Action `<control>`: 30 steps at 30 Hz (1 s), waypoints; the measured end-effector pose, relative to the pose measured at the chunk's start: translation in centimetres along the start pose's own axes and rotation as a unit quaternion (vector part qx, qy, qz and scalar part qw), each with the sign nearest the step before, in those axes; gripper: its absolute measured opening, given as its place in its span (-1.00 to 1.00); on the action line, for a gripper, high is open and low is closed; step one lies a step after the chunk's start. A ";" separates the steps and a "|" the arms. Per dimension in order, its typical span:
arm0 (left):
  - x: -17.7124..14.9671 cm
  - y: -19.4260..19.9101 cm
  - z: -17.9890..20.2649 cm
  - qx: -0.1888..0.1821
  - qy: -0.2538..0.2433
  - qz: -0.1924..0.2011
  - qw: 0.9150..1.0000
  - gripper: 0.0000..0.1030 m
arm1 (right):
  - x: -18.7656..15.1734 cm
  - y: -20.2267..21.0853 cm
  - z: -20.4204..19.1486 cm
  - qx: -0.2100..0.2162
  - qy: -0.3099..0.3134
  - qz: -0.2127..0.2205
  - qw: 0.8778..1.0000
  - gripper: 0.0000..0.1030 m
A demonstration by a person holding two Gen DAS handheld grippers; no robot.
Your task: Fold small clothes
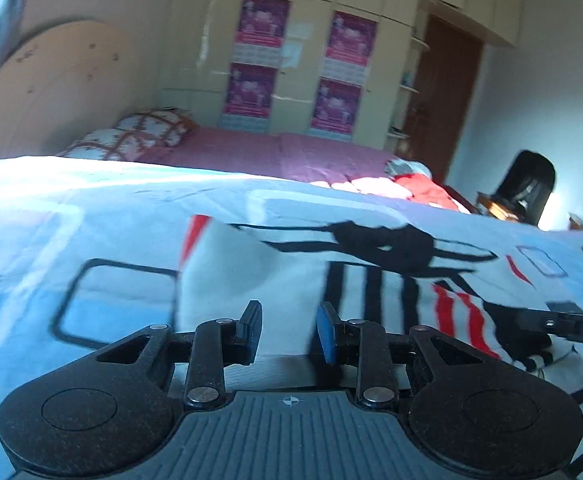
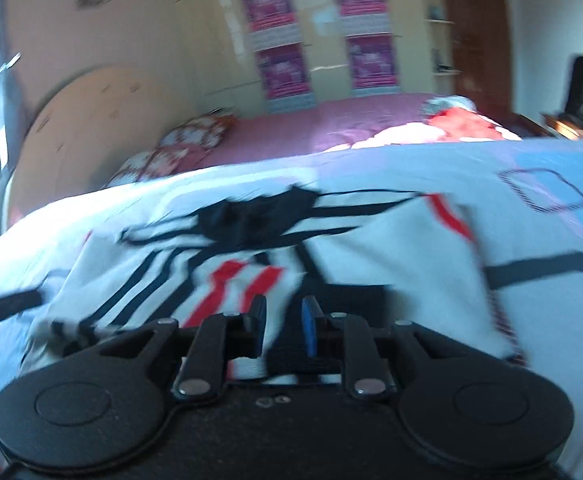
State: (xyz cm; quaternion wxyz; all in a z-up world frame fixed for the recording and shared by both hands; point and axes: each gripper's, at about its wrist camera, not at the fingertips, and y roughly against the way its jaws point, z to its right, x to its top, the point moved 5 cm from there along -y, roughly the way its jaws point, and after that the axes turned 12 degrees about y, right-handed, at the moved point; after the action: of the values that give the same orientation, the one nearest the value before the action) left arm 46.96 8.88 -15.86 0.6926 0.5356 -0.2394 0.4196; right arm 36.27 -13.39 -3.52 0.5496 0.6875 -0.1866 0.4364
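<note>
A white shirt (image 1: 275, 280) with black and red stripes and a black collar (image 1: 383, 244) lies spread on a light blue sheet (image 1: 51, 208). My left gripper (image 1: 289, 332) hovers low over the shirt's near edge, jaws apart, nothing pinched between the blue pads. In the right wrist view the same shirt (image 2: 371, 264) fills the middle, its collar (image 2: 259, 220) farther off. My right gripper (image 2: 284, 326) is just above the striped part. Its jaws stand narrowly apart with white cloth showing in the gap, and the pads do not press on it. Both views are blurred.
Beyond the sheet is a pink bed (image 1: 251, 152) with patterned pillows (image 1: 131, 136) and a red cloth pile (image 1: 423, 188). A wardrobe with purple posters (image 1: 291, 60), a brown door (image 1: 447, 92) and a black chair (image 1: 527, 184) stand behind. A curved headboard (image 1: 51, 80) is on the left.
</note>
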 end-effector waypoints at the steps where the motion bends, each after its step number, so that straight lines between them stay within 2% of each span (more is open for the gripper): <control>1: -0.8 -1.2 1.2 -0.005 -0.015 -0.016 1.000 -0.43 | -0.2 -0.6 -1.2 0.009 0.024 -0.008 1.000 -0.65; 3: -3.1 -3.6 2.1 0.008 -0.040 -0.072 0.997 -0.41 | -1.2 -2.0 -2.6 -0.001 0.066 -0.037 0.997 -0.63; 4: -3.5 -3.3 2.2 0.006 -0.055 -0.054 0.997 -0.40 | -2.0 -2.7 -2.4 -0.017 0.074 -0.059 0.995 -0.66; 5: -3.6 -3.1 2.3 0.005 -0.056 -0.054 0.997 -0.39 | -2.3 -2.3 -2.0 -0.015 0.070 -0.045 0.996 -0.67; 7: -3.0 -2.4 1.7 0.000 -0.047 -0.064 0.997 -0.39 | -2.5 -1.7 -1.4 -0.028 0.073 -0.045 0.996 -0.67; 9: -1.8 -1.7 0.4 0.026 -0.043 -0.044 0.998 -0.37 | -2.3 -1.3 -0.8 -0.033 0.075 -0.049 0.995 -0.67; 10: -1.1 -1.6 -0.3 0.028 -0.038 -0.035 0.998 -0.35 | -1.9 -1.1 -0.4 -0.034 0.066 -0.046 0.996 -0.60; 11: -0.3 -1.6 -0.8 0.023 -0.031 -0.029 0.999 -0.23 | -1.3 -1.0 -0.2 -0.037 0.059 -0.037 0.997 -0.57; 12: 0.5 -1.8 -1.2 0.023 -0.028 -0.022 0.999 0.00 | -0.6 -0.9 0.0 -0.036 0.053 -0.021 0.998 -0.57; 15: 3.4 -3.9 -1.3 0.029 -0.056 0.002 0.998 0.18 | 1.3 -2.7 -0.5 -0.018 0.044 -0.009 0.999 -0.57; 18: 5.1 -6.5 -1.3 0.029 -0.068 -0.001 0.997 0.18 | 2.4 -5.3 -2.1 0.001 0.053 -0.005 0.999 -0.58; 20: 5.3 -8.7 -2.0 0.036 -0.065 -0.019 0.997 0.18 | 2.4 -6.9 -2.6 0.005 0.057 -0.014 0.998 -0.61; 22: 4.4 -11.2 -3.7 0.058 -0.050 -0.059 0.995 0.19 | 1.8 -8.1 -2.2 -0.009 0.055 -0.032 0.998 -0.62; 23: 4.2 -11.4 -4.5 0.043 -0.037 -0.050 0.997 0.30 | 1.7 -8.1 -1.9 -0.007 0.051 -0.023 0.998 -0.62; 25: 4.5 -10.7 -4.8 0.039 -0.024 -0.044 0.998 0.30 | 1.7 -7.5 -1.5 -0.008 0.043 -0.024 0.999 -0.60; 27: 5.0 -9.9 -4.3 0.041 -0.034 -0.019 0.998 0.30 | 2.4 -6.6 -1.3 -0.015 0.035 -0.004 0.999 -0.53; 30: 5.5 -11.1 -4.0 0.034 -0.042 -0.028 0.998 0.31 | 3.7 -7.5 -2.0 0.008 0.042 0.001 0.999 -0.53</control>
State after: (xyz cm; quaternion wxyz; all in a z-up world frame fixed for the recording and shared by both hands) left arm 58.69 13.65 -18.84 0.6750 0.5826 -0.2390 0.3846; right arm 42.98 -8.32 -4.97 0.5513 0.6725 -0.1603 0.4670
